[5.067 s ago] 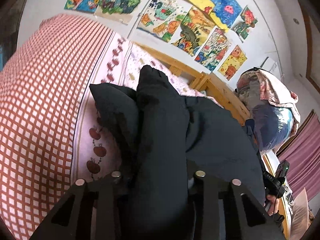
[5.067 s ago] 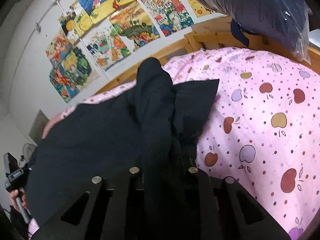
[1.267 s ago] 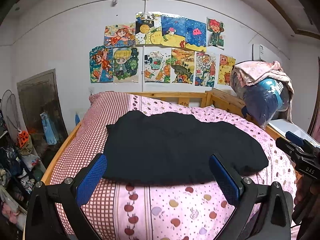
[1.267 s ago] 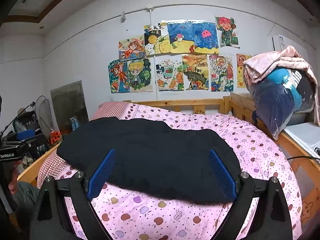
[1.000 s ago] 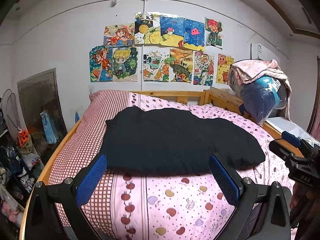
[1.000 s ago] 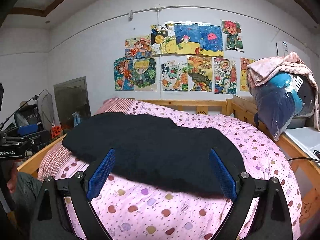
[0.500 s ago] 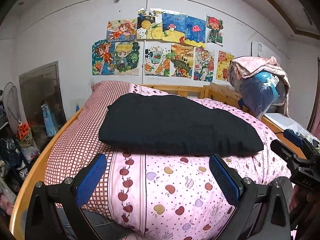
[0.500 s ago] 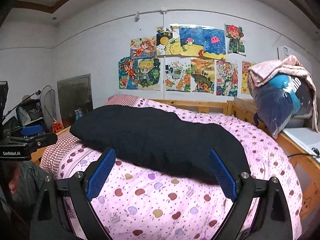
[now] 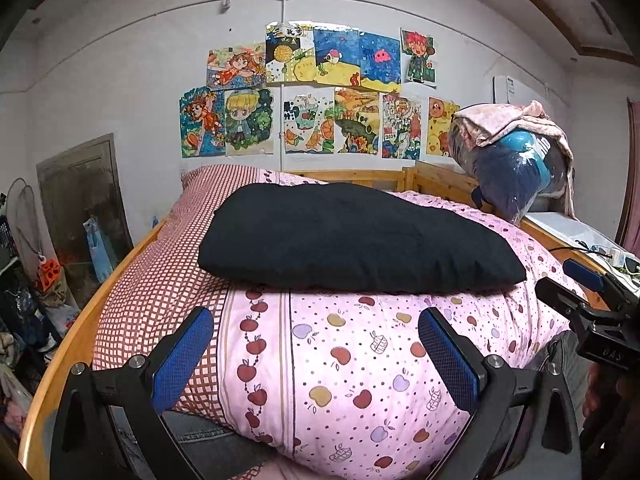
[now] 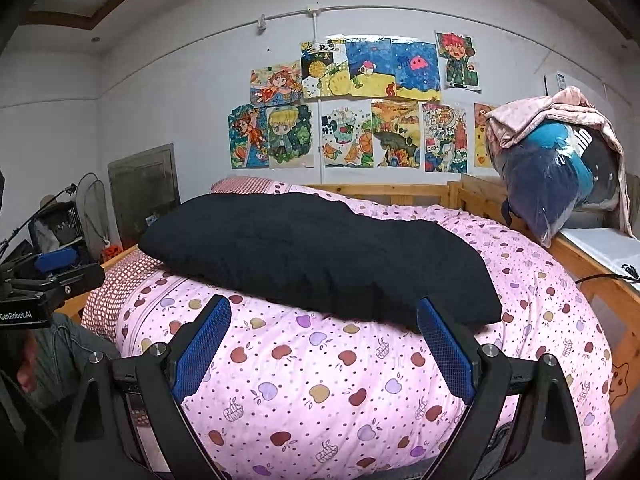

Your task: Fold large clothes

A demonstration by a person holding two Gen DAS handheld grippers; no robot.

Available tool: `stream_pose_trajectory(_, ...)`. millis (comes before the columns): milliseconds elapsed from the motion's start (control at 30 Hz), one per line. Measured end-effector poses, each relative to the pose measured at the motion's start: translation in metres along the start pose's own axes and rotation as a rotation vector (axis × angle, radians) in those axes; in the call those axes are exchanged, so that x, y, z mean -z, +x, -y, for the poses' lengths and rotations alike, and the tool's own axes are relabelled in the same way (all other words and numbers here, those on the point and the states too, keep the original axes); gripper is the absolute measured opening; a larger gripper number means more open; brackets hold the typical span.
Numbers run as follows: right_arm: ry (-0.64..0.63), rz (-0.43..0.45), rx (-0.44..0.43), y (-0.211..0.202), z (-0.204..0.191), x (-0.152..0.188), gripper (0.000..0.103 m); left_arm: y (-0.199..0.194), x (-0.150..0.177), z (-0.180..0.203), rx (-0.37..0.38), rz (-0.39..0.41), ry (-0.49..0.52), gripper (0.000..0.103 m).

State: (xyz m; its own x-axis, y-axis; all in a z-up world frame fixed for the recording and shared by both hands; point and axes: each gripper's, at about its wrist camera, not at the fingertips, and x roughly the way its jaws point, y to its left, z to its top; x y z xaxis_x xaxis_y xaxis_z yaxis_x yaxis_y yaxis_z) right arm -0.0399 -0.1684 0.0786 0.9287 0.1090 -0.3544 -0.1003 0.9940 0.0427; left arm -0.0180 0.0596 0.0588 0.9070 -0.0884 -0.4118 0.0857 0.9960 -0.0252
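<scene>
We hold our left tool (image 9: 316,354) and right tool (image 10: 322,346) wide apart and empty at the bed's (image 9: 352,352) near edge, the folded black garment (image 9: 352,240) lying farther back on the pink quilt.

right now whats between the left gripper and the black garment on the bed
Only bare pink apple-print duvet lies between the open left gripper and the black garment; the left wrist view shows it.
</scene>
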Motion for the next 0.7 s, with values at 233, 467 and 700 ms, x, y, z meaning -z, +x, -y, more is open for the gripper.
stream_pose_trajectory(233, -0.008, -0.007, -0.007, 0.0009, -0.0031, 0.0025, 0.092, 0.0025, 0.0042, -0.0004, -0.004, -0.016, -0.007, 0.103)
stream_pose_trajectory(467, -0.007, -0.005, -0.008, 0.0005, -0.0022, 0.0019, 0.092, 0.0008, 0.0048, -0.0001, -0.006, -0.008, -0.005, 0.103)
stream_pose_trajectory(700, -0.007, -0.004, -0.007, 0.0005, -0.0032, 0.0020, 0.092, 0.0000, 0.0042, -0.0001, -0.005, -0.007, -0.007, 0.103)
